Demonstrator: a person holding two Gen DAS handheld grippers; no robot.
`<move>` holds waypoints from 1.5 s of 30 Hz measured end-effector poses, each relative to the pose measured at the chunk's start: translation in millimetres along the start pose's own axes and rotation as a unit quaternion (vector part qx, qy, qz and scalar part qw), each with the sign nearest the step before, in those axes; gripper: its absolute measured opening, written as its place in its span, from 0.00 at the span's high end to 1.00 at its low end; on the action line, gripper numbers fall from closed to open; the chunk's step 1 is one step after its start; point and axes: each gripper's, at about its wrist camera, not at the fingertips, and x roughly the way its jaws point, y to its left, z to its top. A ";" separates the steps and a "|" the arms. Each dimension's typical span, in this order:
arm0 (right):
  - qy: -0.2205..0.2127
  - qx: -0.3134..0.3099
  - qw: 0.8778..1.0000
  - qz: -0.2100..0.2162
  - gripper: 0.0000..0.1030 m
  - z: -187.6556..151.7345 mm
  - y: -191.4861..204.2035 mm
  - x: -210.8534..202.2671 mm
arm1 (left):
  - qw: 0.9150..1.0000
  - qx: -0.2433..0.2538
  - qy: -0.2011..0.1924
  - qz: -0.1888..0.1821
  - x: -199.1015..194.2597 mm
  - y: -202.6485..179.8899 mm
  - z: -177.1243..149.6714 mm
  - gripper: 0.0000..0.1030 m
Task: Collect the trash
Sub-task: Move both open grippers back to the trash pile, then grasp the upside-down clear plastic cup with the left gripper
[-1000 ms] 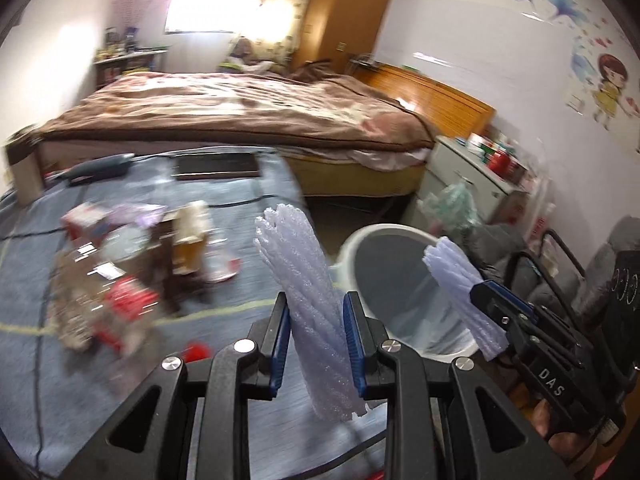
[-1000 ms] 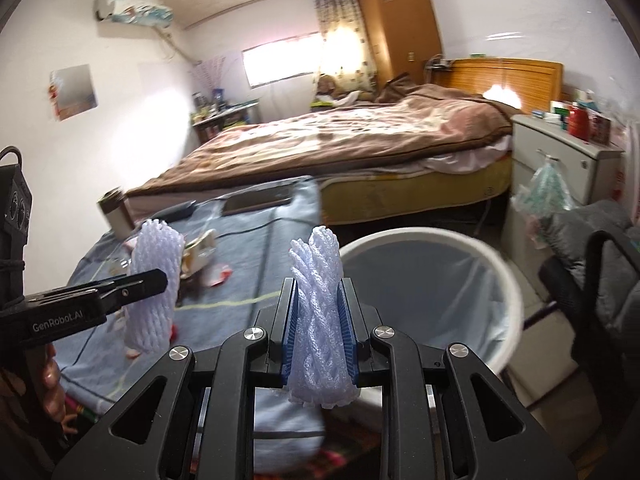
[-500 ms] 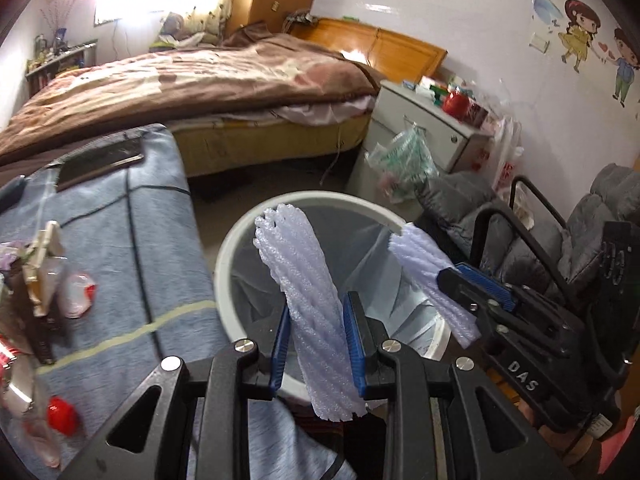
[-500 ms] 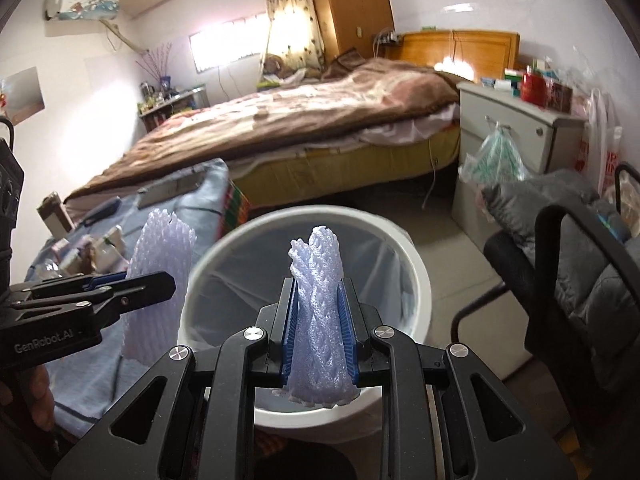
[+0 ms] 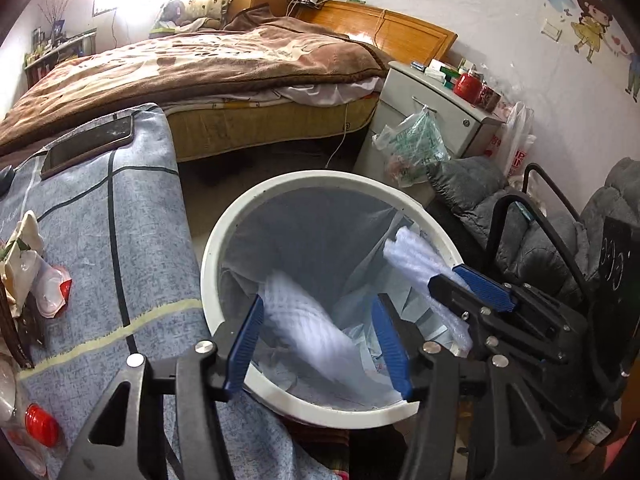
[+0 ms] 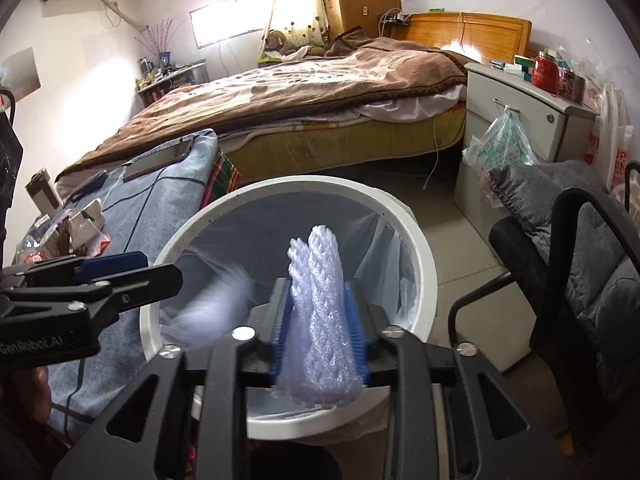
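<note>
1. Two foam net sleeves are seen over the white bin [image 5: 224,240], at the centre of both frames.
2. The left gripper [image 5: 316,344] has just been opening; its blue pads [image 5: 244,340] stand apart, and the blurred left foam sleeve [image 5: 316,328] between them is released into the lined bin.
3. The right gripper [image 6: 318,332] has just been opening too; the right foam sleeve [image 6: 316,320] stands upright between its pads, and whether it is gripped cannot be told.
4. More trash [image 5: 36,272] is seen on the blue cloth [image 5: 132,240] at left.
</note>
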 end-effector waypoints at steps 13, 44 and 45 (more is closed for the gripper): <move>-0.023 0.001 1.000 0.016 0.50 -1.7 18.5 -11.6 | 0.998 -0.031 -0.044 0.039 -45.2 34.0 -14.8 0.36; -0.021 -0.097 0.987 0.126 0.50 -28.5 147.8 -18.7 | 0.966 -0.138 -0.070 0.206 -117.8 185.1 -125.4 0.33; -0.020 -0.099 0.987 0.126 0.50 -28.7 150.9 -18.2 | 0.968 -0.136 -0.070 0.201 -115.3 185.6 -124.8 0.33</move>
